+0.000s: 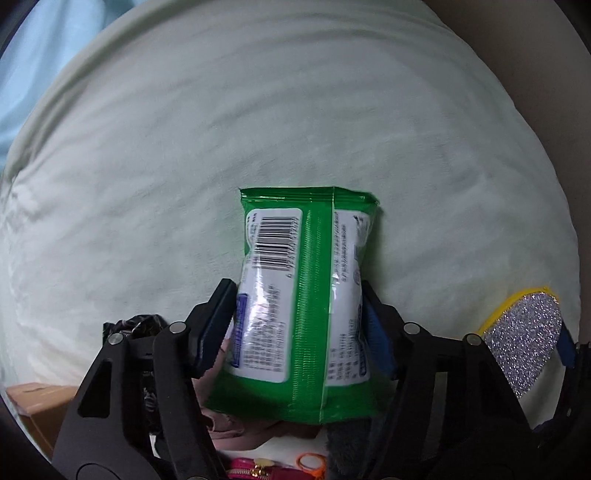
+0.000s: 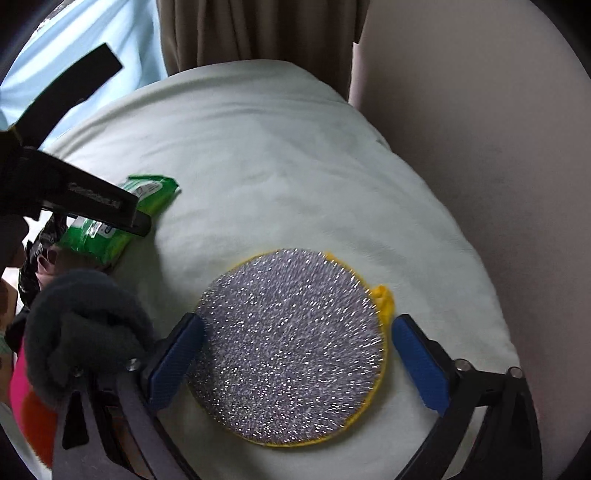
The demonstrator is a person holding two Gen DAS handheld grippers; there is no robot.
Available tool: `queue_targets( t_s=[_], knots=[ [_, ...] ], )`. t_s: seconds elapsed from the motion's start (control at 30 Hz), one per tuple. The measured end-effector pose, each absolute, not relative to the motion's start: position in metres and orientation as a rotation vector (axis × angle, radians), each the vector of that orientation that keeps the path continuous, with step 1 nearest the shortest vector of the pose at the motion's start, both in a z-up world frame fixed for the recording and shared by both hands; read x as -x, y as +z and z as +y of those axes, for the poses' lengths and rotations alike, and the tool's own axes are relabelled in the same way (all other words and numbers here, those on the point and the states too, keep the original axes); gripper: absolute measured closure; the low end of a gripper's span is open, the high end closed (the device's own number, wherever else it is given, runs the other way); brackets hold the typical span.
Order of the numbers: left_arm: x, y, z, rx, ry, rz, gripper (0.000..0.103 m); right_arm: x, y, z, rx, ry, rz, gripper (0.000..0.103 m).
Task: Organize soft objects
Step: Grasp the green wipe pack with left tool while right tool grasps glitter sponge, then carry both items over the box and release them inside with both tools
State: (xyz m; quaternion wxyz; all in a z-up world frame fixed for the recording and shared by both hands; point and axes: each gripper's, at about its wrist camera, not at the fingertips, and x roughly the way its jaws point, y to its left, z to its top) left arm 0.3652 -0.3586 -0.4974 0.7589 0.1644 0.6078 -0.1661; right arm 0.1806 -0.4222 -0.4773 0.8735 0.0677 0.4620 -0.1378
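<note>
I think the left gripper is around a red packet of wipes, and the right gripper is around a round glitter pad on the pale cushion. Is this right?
Not quite: the packet of wipes between the pads of the left gripper is green, not red, as the left wrist view shows. The rest holds: the right gripper straddles the round glitter pad on the pale cushion.

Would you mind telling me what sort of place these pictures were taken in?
Probably a bedroom or similar home room: a soft pale green bedcover fills the view, a brown curtain hangs behind it, and household bits such as a green wipes pack lie on it.
</note>
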Motion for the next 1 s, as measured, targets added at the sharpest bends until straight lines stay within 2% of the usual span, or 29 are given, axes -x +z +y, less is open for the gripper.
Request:
queue_targets(
  t_s=[0.27, 0.33, 0.4, 0.5, 0.6, 0.87, 1.0],
  knots=[
    [-0.372, -0.498, -0.352, -0.35, -0.379, 1.302, 0.061, -0.178, -0.48, -0.417, -0.131, -0.27, 0.949, 0.025],
    [-0.374, -0.484, -0.346, -0.346, -0.382, 1.296, 0.064, -0.178, -0.48, -0.42, -0.152, -0.255, 0.948, 0.033],
    [-0.369, -0.482, -0.343, -0.337, -0.384, 1.29, 0.065, -0.181, -0.48, -0.417, -0.168, -0.22, 0.956, 0.05],
    [-0.361, -0.472, -0.339, -0.322, -0.386, 1.271, 0.066, -0.183, -0.477, -0.408, -0.174, -0.171, 0.961, 0.064],
    [-0.355, -0.455, -0.332, -0.302, -0.384, 1.248, 0.066, -0.184, -0.469, -0.404, -0.18, -0.159, 0.959, 0.069],
    [-0.34, -0.395, -0.318, -0.268, -0.389, 1.178, 0.067, -0.173, -0.429, -0.409, -0.19, -0.174, 0.906, 0.069],
    [-0.333, -0.351, -0.307, -0.243, -0.379, 1.136, 0.067, -0.162, -0.39, -0.414, -0.18, -0.173, 0.869, 0.069]
  ],
)
